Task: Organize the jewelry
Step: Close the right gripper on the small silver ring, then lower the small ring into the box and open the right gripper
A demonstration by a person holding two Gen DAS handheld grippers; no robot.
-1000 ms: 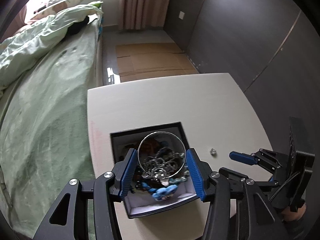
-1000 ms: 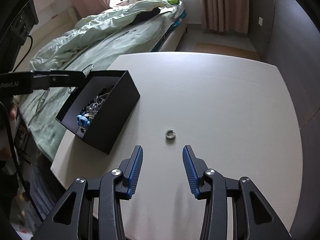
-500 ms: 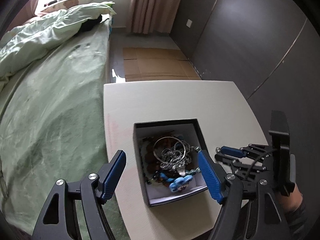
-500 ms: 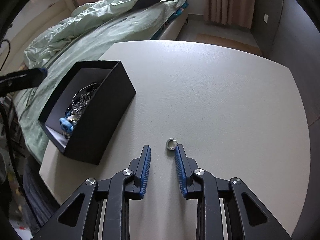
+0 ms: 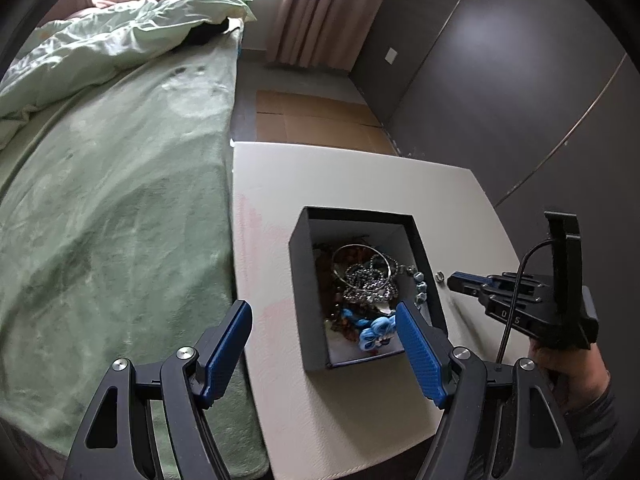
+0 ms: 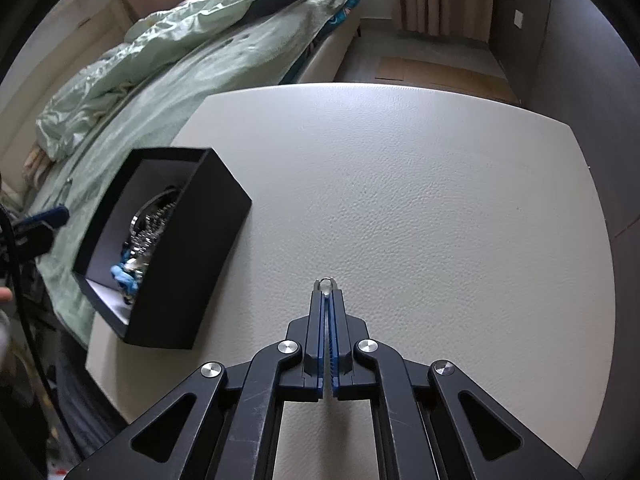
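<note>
A black jewelry box [image 5: 420, 240] stands on the white table [image 5: 320, 176]. It holds a silver bangle [image 5: 360, 258], a bead chain and blue pieces. The box also shows in the right wrist view [image 6: 200, 248]. My left gripper [image 5: 326, 344] is open and empty, above the box's near-left side. My right gripper [image 6: 328, 292] is shut on a small silver ring [image 6: 326, 281] at the table surface, right of the box. In the left wrist view the ring [image 5: 439, 276] lies at the right gripper's tip [image 5: 454, 280].
A bed with a green blanket [image 5: 120, 200] runs along the table's left edge. Dark wall panels [image 5: 520, 100] stand on the right. Flattened cardboard [image 5: 316, 120] lies on the floor beyond the table.
My left gripper opened, let the silver bangle drop into the box and drew back to the left. My right gripper moved forward and shut on the ring.
</note>
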